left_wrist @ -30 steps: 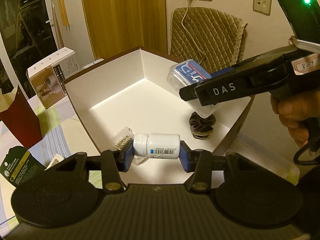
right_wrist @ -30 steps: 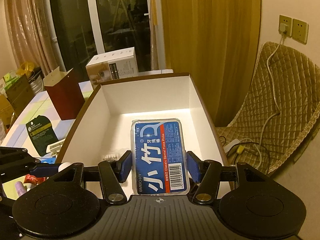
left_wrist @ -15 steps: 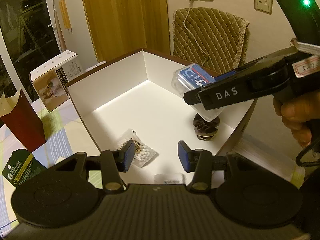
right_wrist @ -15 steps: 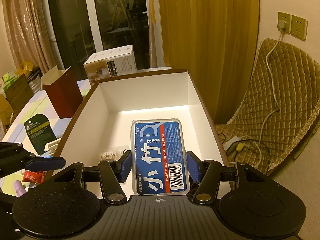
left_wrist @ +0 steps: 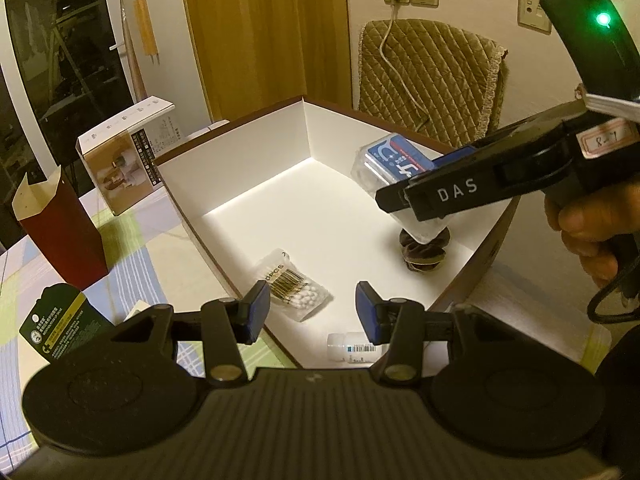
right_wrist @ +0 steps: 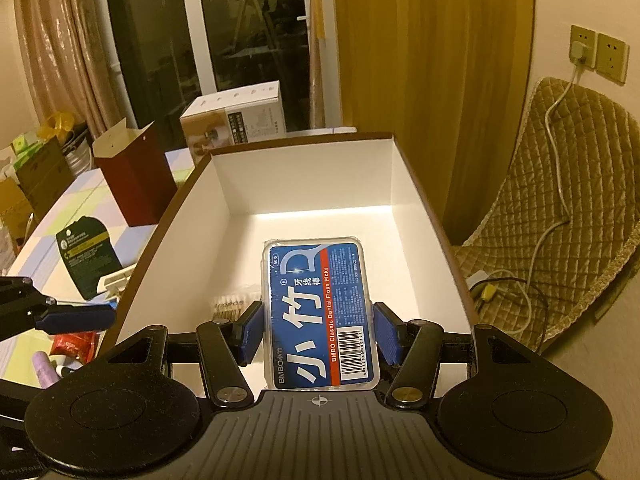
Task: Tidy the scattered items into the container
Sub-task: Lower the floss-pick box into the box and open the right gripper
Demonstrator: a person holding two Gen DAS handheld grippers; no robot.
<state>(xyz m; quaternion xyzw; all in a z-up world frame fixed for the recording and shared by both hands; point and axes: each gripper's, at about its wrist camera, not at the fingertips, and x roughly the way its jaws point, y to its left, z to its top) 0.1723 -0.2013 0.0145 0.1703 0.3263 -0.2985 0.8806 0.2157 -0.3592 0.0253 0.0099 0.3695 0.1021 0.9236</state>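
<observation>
Over the white box (right_wrist: 416, 216), which serves as the container, the right gripper (right_wrist: 318, 332) is clamped on a blue dental floss pick case (right_wrist: 320, 312), holding it above the box floor near the right-hand wall; the case is not yet set down. Closer to the near wall of the box, the left gripper (left_wrist: 310, 312) hangs with its jaws apart and nothing between them.

Already lying on the box floor are a packet of cotton swabs (left_wrist: 294, 286) by the left wall, a small white pill bottle (left_wrist: 352, 348) against the near edge just below the left gripper, and a dark hair scrunchie (left_wrist: 424, 250) under the held case. Judging by that, three items are in and a fourth is about to follow.

Left of the box, on the checked worktop (right_wrist: 80, 208), more things remain: a dark green carded packet (right_wrist: 88, 256), a pale flat item (right_wrist: 116, 282) just beside the box wall, a red wrapper (right_wrist: 74, 344) and a lilac tube (right_wrist: 44, 370). Whether the red paper bag (right_wrist: 132, 180) and the printed carton (right_wrist: 236, 124) behind the box count as clutter I cannot tell.
</observation>
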